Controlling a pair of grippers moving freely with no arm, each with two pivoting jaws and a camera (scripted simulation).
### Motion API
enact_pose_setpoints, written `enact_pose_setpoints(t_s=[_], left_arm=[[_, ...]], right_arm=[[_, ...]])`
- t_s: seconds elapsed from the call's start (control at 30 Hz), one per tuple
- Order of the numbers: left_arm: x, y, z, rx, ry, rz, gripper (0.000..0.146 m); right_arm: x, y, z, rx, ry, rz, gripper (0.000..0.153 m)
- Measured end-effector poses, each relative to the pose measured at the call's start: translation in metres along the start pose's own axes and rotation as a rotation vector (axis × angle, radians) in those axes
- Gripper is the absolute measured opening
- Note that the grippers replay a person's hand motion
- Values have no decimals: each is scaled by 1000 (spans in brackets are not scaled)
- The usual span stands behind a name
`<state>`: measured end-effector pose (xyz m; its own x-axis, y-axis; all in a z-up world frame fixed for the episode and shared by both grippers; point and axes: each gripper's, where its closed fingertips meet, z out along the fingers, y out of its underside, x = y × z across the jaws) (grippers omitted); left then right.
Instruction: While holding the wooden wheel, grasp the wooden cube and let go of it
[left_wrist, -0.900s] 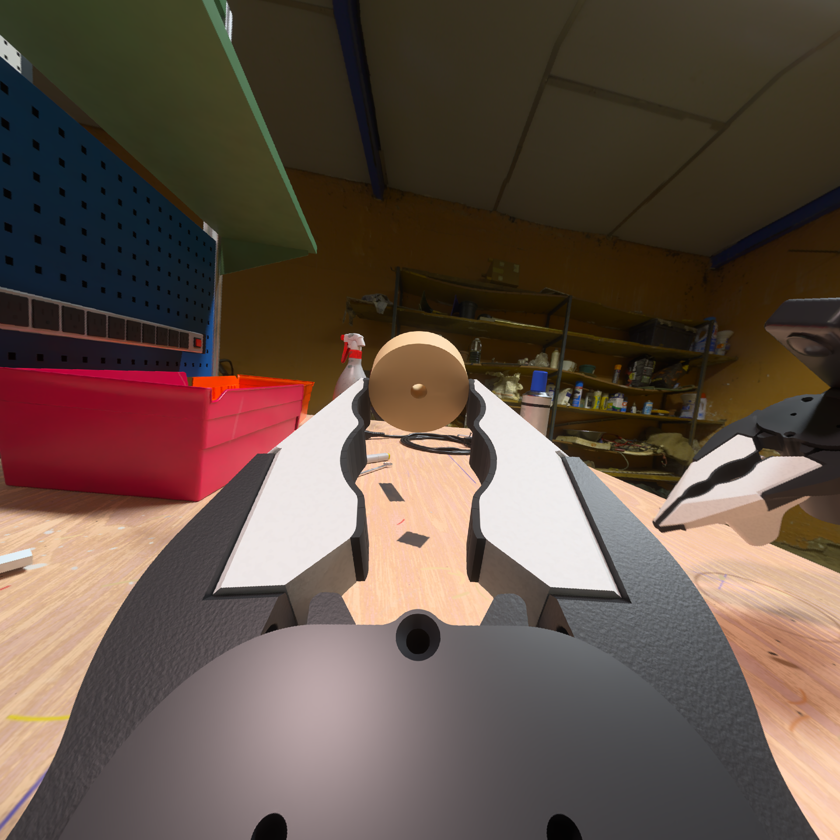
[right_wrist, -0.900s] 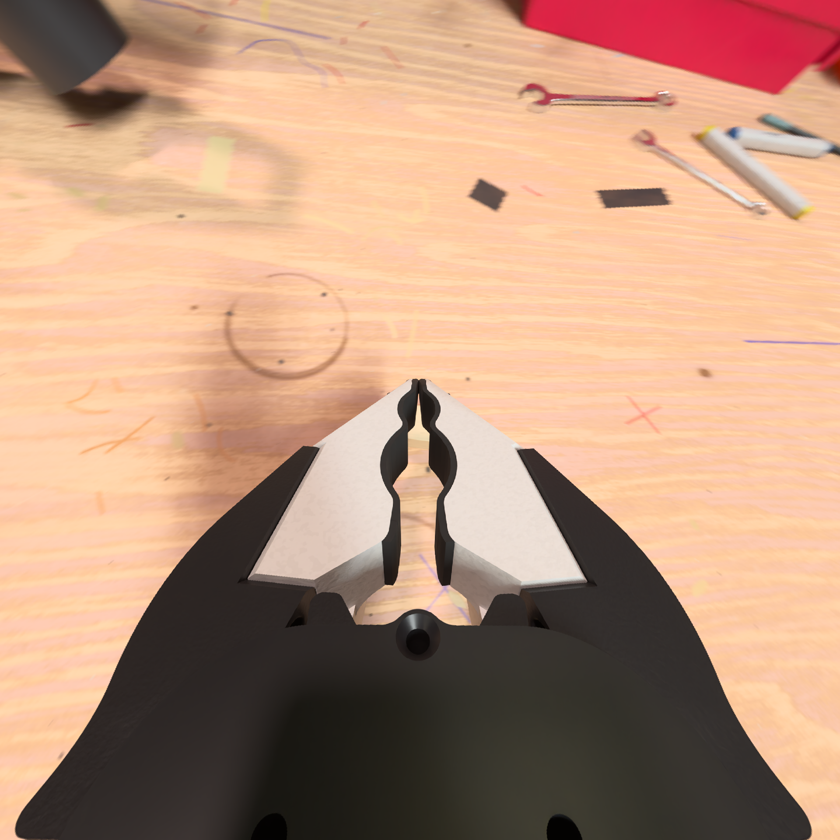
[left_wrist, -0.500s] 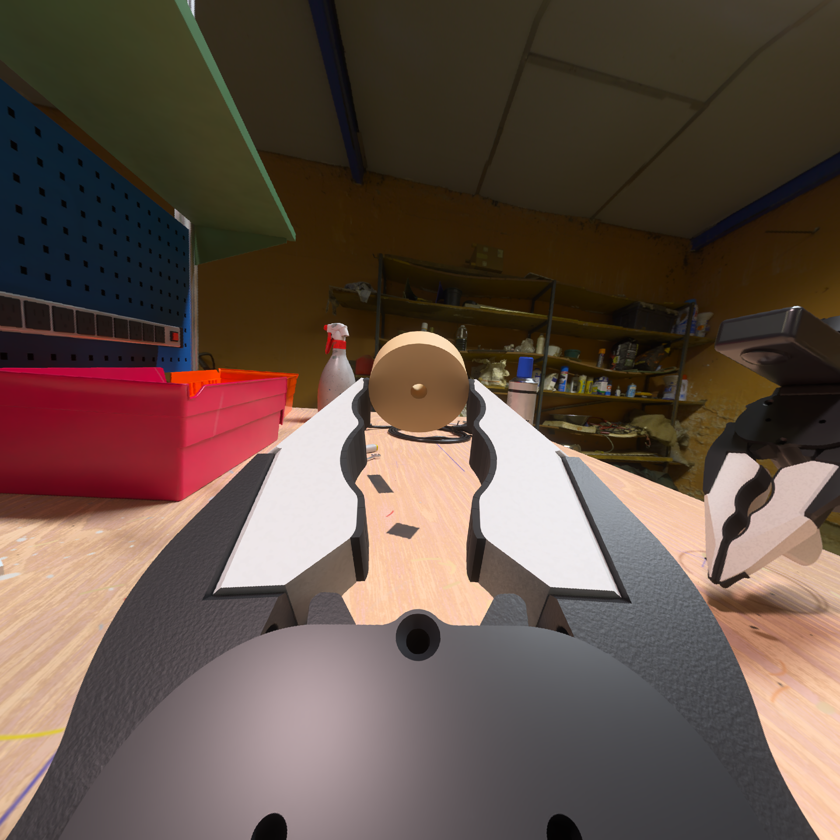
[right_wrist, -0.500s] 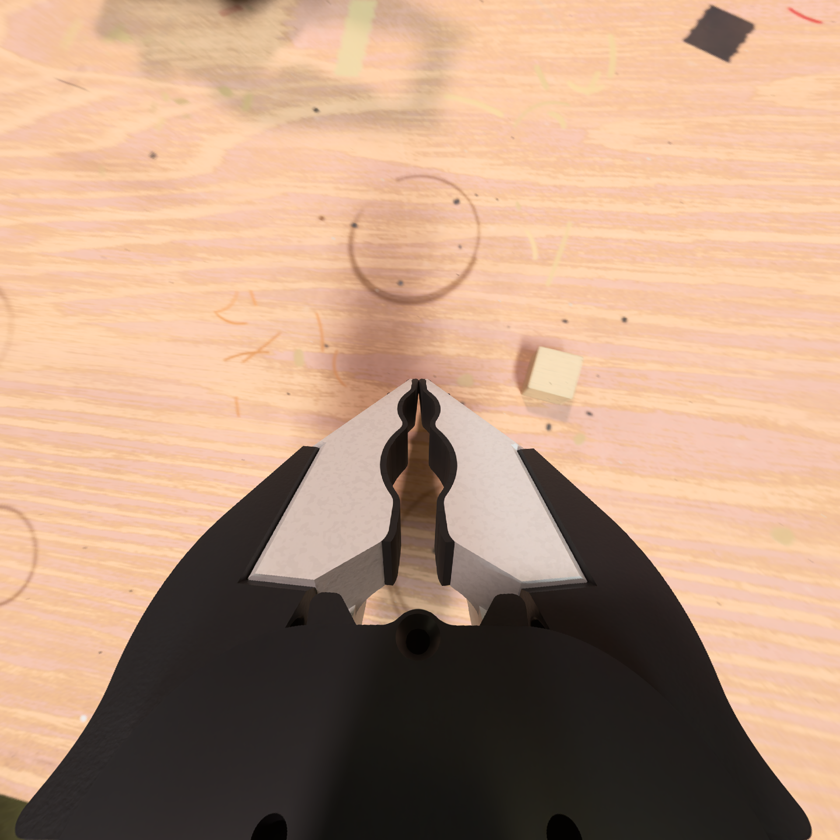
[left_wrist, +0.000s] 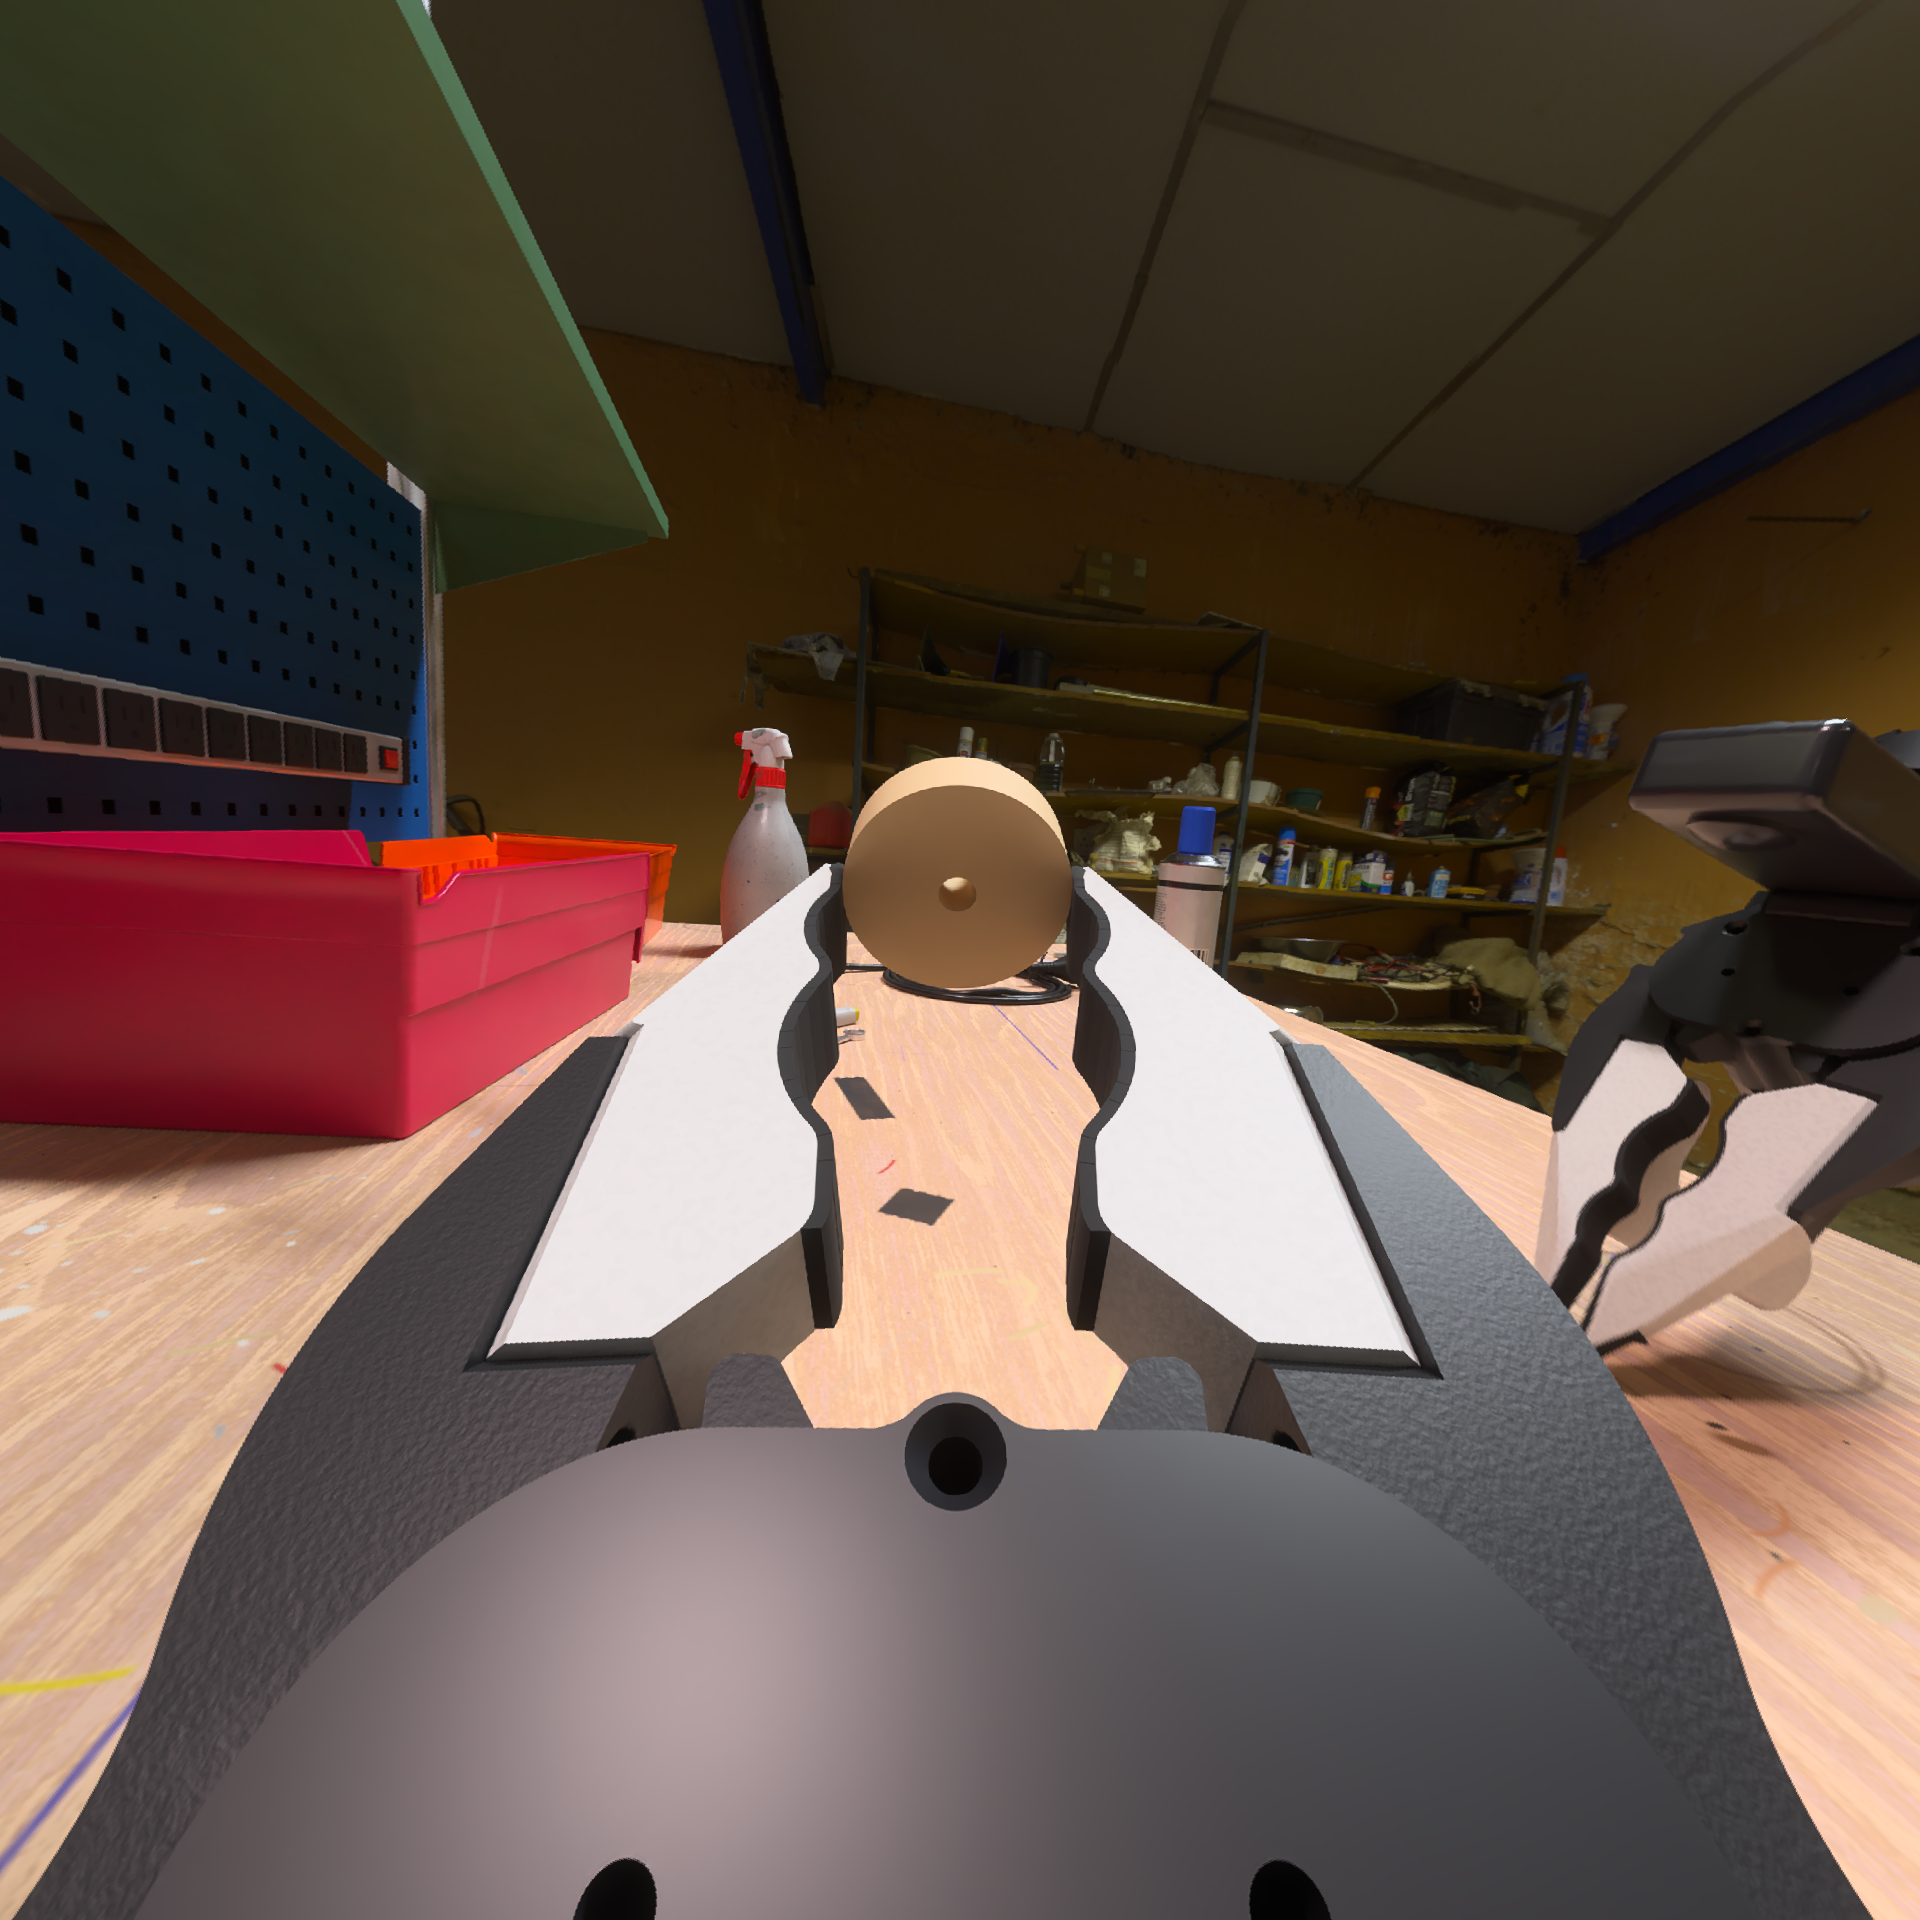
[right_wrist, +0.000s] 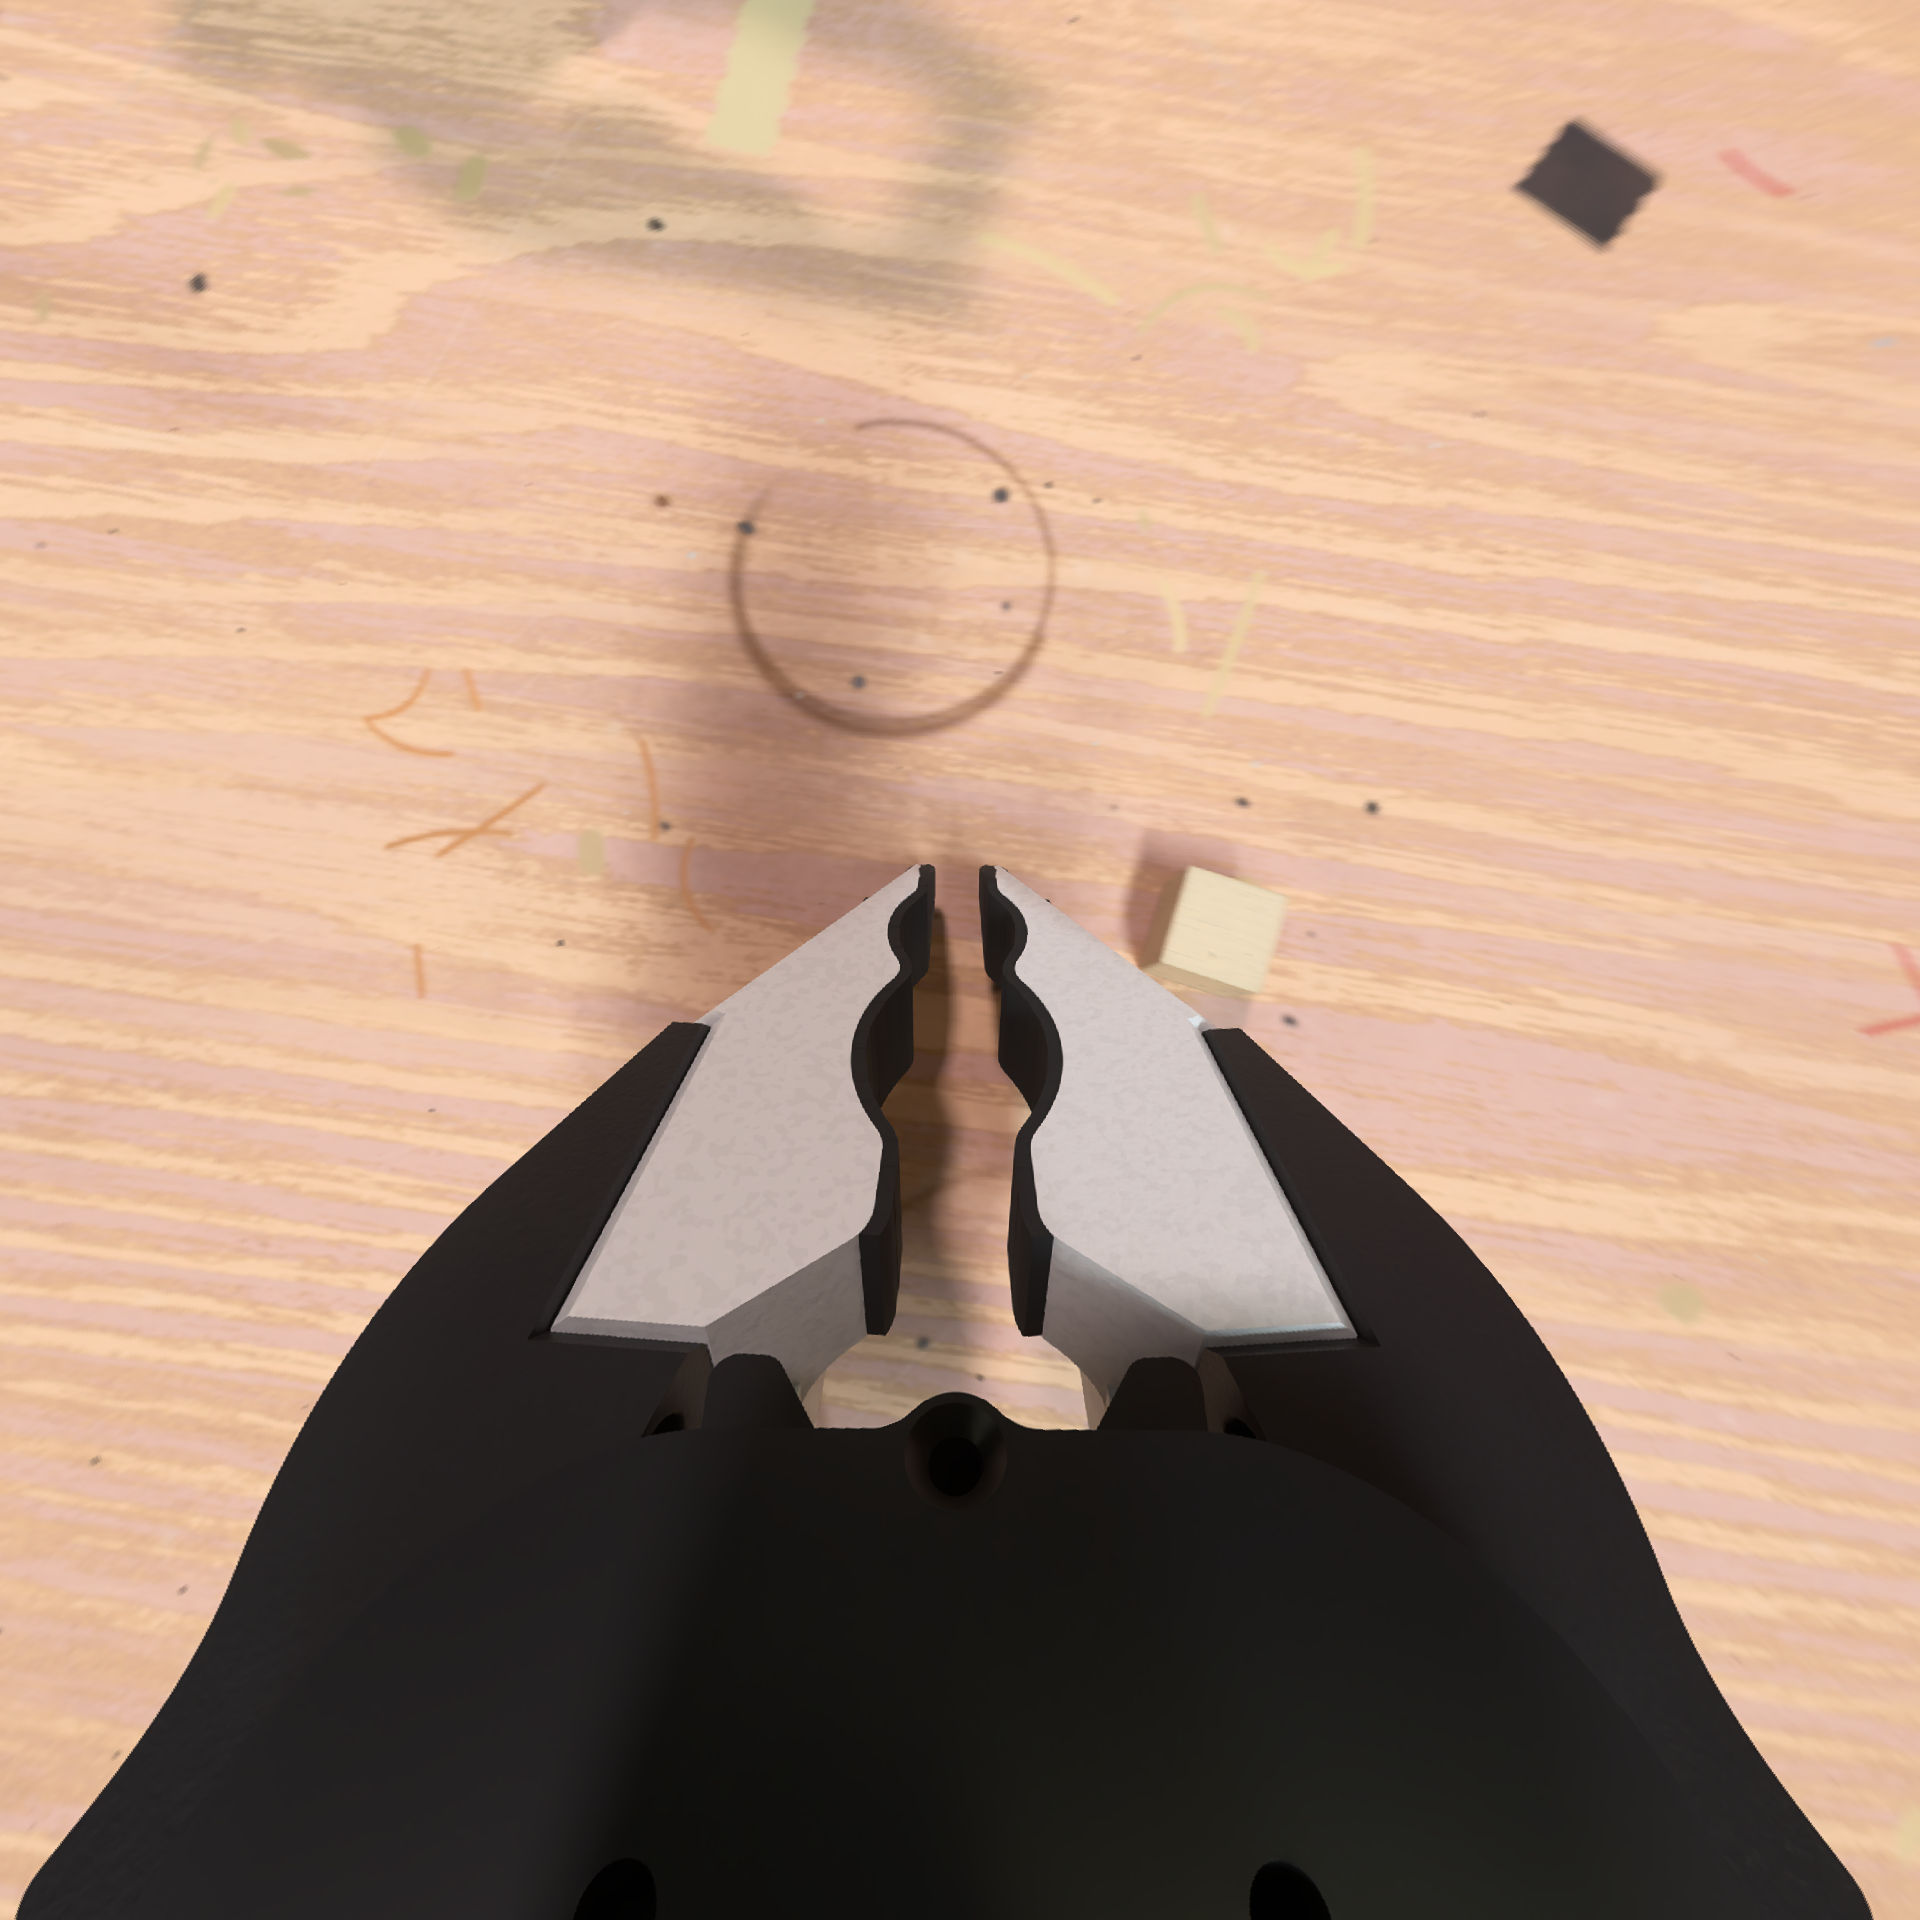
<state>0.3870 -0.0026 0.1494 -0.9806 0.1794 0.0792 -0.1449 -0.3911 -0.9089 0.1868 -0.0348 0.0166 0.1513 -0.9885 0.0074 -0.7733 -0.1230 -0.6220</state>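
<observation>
- Your left gripper (left_wrist: 956, 894) pinches the wheel (left_wrist: 954, 873) at its fingertips, above the bench (left_wrist: 156, 1299).
- Your right gripper (right_wrist: 957, 883) is slightly parted, empty; the cube (right_wrist: 1214, 927) lies just right of its tips.

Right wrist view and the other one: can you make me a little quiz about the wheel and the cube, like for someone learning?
1. True or false: the left gripper grips the wheel at its tips.
2. In the right wrist view, the cube lies: A) between the jaws, B) on the table just right of the right gripper, C) on the ring stain.
3. Fill in: the right gripper's jaws are slightly ____.

Key: 1 true; 2 B; 3 open, with a narrow gap and nothing between them.
</observation>
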Motion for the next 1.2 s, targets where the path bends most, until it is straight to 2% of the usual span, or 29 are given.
enact_pose_setpoints(t_s=[0.23,0.47,0.53,0.6,0.7,0.87,1.0,1.07,1.2], left_arm=[[0,1,1,-5,3,-2,42],[2,2,1,-11,13,-5,42],[2,3,2,-13,16,-5,42],[3,3,2,-15,18,-5,42],[3,3,2,-16,20,-5,42],[4,4,2,-19,25,-8,42],[4,4,2,-21,27,-8,42],[4,4,2,-22,28,-9,42],[4,5,3,-22,30,-10,42]], right_arm=[[44,10,-18,5,251,82,8],[44,14,-21,2,229,105,13],[38,9,-26,45,194,115,15],[23,4,-29,89,90,140,18],[1,3,-25,72,-42,130,19],[-21,-9,-10,23,-102,29,26],[-33,-19,1,16,-131,-29,39],[-36,-16,6,-17,-138,-43,45],[-39,-11,6,-39,-170,-12,44]])
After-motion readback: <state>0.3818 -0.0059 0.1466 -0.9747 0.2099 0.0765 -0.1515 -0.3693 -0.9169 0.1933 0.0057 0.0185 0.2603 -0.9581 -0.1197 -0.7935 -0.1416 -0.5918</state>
